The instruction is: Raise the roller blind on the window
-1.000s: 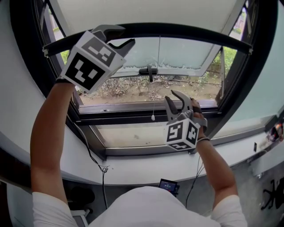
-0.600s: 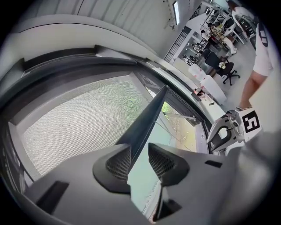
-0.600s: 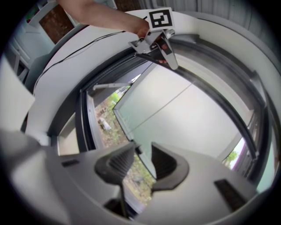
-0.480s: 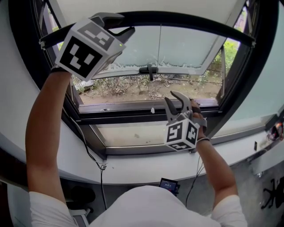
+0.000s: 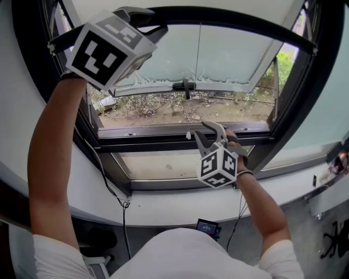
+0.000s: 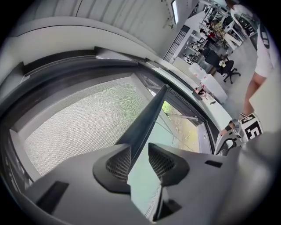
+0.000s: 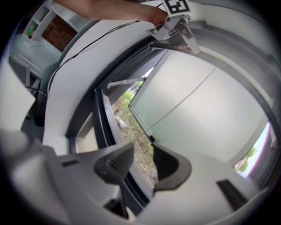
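One bottom bar (image 6: 149,115) — left claw (image 6: 139,154) straddles it loosely.

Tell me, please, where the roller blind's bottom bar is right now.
In the head view the bottom bar arcs across the top of the window, its left part running between the jaws of the left gripper.

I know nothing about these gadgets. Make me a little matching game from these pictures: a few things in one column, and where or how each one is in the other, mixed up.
Things:
1. left hand-held gripper
2. right hand-held gripper
3. blind's bottom bar
4. cord's white end

States:
a. dark, long and slim
b. dangling in front of the lower window frame
c. held high, the bar between its jaws
d. held low, jaws apart

Pairs: 1-c; 2-d; 3-a; 4-b
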